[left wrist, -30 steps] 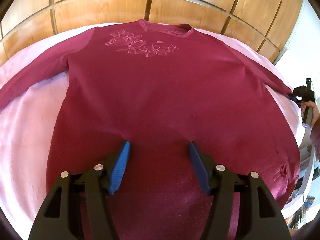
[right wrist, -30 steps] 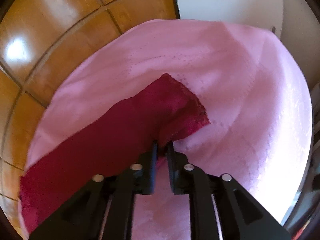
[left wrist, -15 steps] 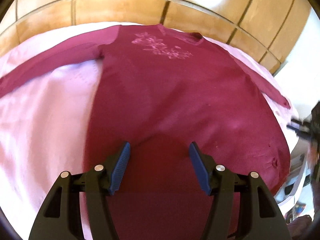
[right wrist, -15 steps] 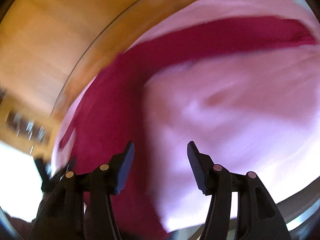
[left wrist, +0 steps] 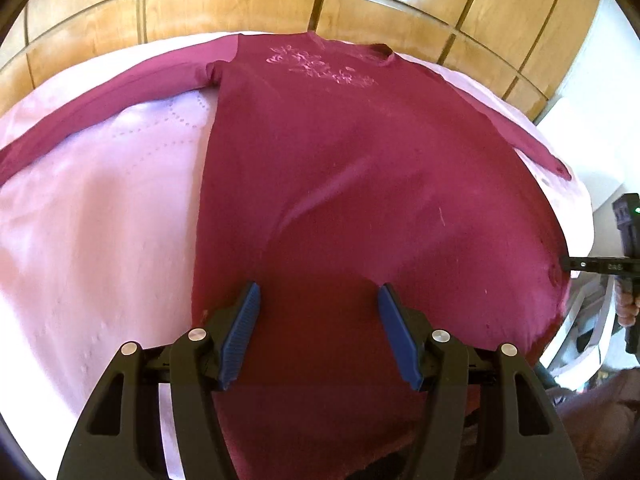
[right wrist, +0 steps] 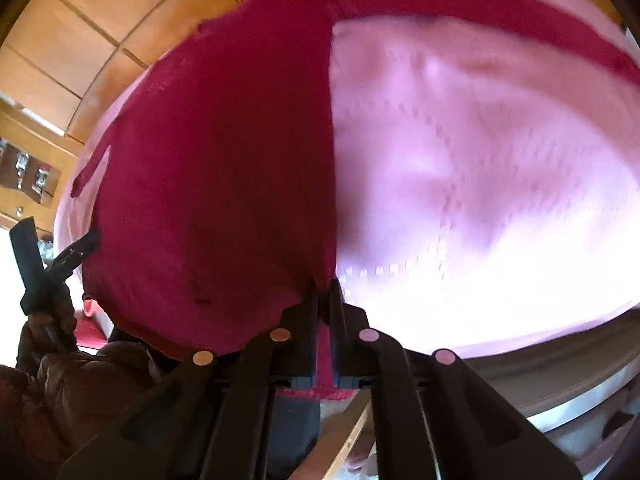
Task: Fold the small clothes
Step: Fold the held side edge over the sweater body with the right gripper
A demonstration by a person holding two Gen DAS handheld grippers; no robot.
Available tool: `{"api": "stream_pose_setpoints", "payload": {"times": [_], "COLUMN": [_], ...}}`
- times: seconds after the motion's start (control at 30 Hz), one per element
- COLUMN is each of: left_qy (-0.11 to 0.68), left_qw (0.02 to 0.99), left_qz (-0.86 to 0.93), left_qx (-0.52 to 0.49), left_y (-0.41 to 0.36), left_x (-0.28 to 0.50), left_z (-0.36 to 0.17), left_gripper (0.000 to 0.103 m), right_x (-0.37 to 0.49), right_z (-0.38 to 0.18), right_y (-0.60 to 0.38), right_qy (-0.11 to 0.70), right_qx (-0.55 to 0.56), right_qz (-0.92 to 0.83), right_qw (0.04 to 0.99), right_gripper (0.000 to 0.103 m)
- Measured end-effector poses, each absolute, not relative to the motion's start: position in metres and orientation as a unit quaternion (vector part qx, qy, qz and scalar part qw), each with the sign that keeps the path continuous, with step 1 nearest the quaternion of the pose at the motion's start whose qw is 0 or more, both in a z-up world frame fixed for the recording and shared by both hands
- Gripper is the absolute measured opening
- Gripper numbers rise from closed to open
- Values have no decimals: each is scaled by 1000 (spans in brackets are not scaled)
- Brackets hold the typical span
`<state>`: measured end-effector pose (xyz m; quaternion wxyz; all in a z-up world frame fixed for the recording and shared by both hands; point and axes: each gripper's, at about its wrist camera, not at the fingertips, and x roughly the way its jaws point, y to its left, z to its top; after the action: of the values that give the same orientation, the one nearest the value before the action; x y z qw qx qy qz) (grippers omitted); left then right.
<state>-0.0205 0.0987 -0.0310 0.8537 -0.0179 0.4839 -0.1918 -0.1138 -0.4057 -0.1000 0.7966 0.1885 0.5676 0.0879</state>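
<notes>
Your right gripper (right wrist: 324, 304) is closing its fingers on the hem corner of the maroon long-sleeved embroidered top (left wrist: 360, 184), which runs toward twelve o'clock on the pink textured cloth (left wrist: 100, 220), while your left gripper (left wrist: 318, 336), fingers spread, hovers empty over the hem.

I see a pink cover (left wrist: 100, 216) with dotted stitching spread over the bed, bright where light hits it in the right view (right wrist: 500, 200). Behind it I make out wood panels (left wrist: 240, 12) with dark seams. A white wall (left wrist: 600, 92) stands at the right.
</notes>
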Motion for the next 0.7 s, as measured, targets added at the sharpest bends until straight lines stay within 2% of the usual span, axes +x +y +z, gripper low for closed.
{"api": "stream_pose_setpoints", "payload": {"times": [0.1,0.2,0.33,0.37,0.53,0.7], "left_qy": [493,489,470,468,469,476], "left_qw": [848,850,864,866,866,866], "left_qz": [-190,-188,-170,-166,-157,-146], "left_qx": [-29,-53,-58,-60,-69,-58], "left_y": [103,105,101,99,92,87], "left_x": [-20,-15,-7,-5,4,7], "left_z": [-26,-18,-8,-8,-6,-7], "left_gripper": [60,60,60,63,64,64], "right_x": [-109,-98,-82,-77,-55,-38], "right_z": [-90,-64,-49,-50,-77,-108], "right_y": [-417,-450,-515,-534,-627,-675], "right_qy": [548,497,422,404,332,297], "right_qx": [214,235,310,336,463,525], "right_qz": [92,66,-11,-34,-159,-234], "right_qw": [804,833,852,851,806,762], "right_gripper": [42,46,48,50,50,45]}}
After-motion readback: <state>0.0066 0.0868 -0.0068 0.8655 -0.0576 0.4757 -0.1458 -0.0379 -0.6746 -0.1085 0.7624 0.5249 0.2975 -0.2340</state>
